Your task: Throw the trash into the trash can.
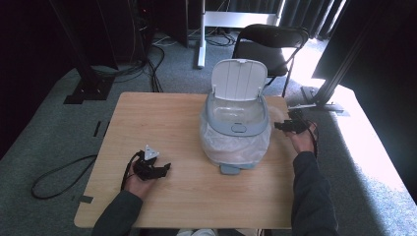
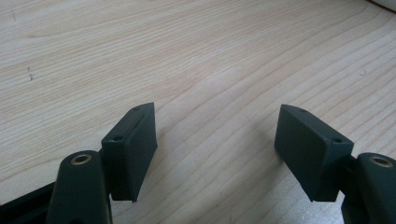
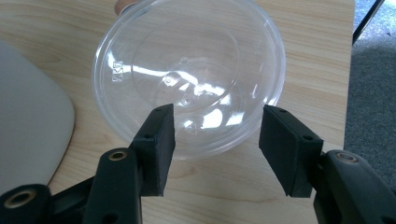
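A clear plastic bowl (image 3: 187,60) lies on the wooden table (image 1: 162,123) close to its right edge. My right gripper (image 3: 217,114) hovers at the bowl's near rim, jaws open, one on each side of that rim's curve and not pressing on it. In the high view the right gripper (image 1: 280,126) sits just right of a white and grey bin (image 1: 236,128). The bin's lid (image 1: 239,78) stands up and a plastic bag lines it. My left gripper (image 1: 164,168) rests on the table at the front left. Its jaws (image 2: 217,112) are open over bare wood.
The bin's pale side (image 3: 28,116) bulges in at the left of the right gripper view. The table edge (image 3: 348,93) runs just right of the bowl, with grey carpet beyond. A small tan object (image 3: 123,4) peeks behind the bowl. A black chair (image 1: 268,44) stands behind the table.
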